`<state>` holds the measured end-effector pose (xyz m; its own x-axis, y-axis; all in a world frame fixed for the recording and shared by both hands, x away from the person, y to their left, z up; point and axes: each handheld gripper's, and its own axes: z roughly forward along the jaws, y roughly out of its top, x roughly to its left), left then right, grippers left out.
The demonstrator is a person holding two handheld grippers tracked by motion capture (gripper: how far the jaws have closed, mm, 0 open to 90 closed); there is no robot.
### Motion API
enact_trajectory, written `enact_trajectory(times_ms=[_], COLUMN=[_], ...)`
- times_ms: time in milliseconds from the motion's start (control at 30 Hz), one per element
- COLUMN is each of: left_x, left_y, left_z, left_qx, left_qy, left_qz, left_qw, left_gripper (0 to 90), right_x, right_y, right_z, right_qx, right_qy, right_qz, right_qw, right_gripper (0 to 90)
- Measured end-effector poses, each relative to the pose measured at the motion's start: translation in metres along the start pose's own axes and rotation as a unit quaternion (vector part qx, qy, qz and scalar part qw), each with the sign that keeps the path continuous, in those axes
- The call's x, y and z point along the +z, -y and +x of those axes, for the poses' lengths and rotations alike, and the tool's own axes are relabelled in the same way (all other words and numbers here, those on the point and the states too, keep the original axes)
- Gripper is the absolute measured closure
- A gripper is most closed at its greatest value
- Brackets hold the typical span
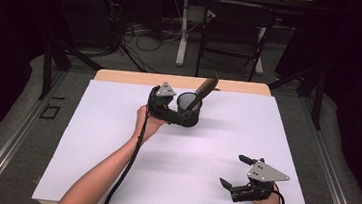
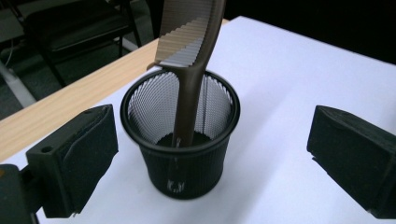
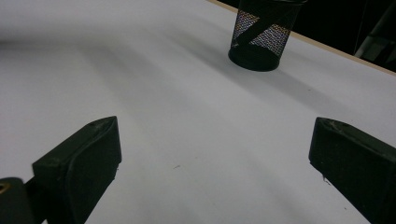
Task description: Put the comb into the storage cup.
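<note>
Left gripper [image 1: 184, 113] is reached out toward the table's far edge w/ jaws wide apart either side of the black mesh cup [image 2: 181, 140], not touching it; right gripper [image 1: 236, 172] rests low near the front right corner, jaws also spread wide over bare surface. Inside the cup a brown comb [image 2: 191, 70] stands handle-down, leaning, its teeth end sticking up past the rim. White table [image 1: 115, 141] w/ a wood strip along the far edge, dark room behind, a chair [image 1: 236, 32] and cables on the floor.
</note>
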<state>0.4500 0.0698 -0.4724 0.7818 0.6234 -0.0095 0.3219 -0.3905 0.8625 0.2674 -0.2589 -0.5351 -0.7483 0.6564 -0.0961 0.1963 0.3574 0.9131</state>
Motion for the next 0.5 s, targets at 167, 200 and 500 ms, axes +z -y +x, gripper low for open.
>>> enact_trajectory(times_ms=[167, 200, 500], left_x=[-0.010, -0.012, -0.036], left_y=[0.007, 0.008, 0.022], left_z=[0.000, 0.000, 0.006], left_qx=[-0.002, -0.003, -0.008], left_qy=[-0.006, -0.008, -0.021], left_qz=[0.004, 0.004, 0.010], left_qw=[1.0000, 1.0000, 0.9997], left_gripper=[1.3, 1.2, 0.4], right_x=[0.000, 0.000, 0.000], right_y=[0.000, 0.000, 0.000], right_z=[0.000, 0.000, 0.000], right_qx=[0.001, 0.002, 0.002], right_qy=[0.000, 0.000, 0.001], right_qz=[-0.001, 0.000, 0.001], right_qw=[1.0000, 1.0000, 1.0000], right_gripper=[1.9, 2.0, 1.9])
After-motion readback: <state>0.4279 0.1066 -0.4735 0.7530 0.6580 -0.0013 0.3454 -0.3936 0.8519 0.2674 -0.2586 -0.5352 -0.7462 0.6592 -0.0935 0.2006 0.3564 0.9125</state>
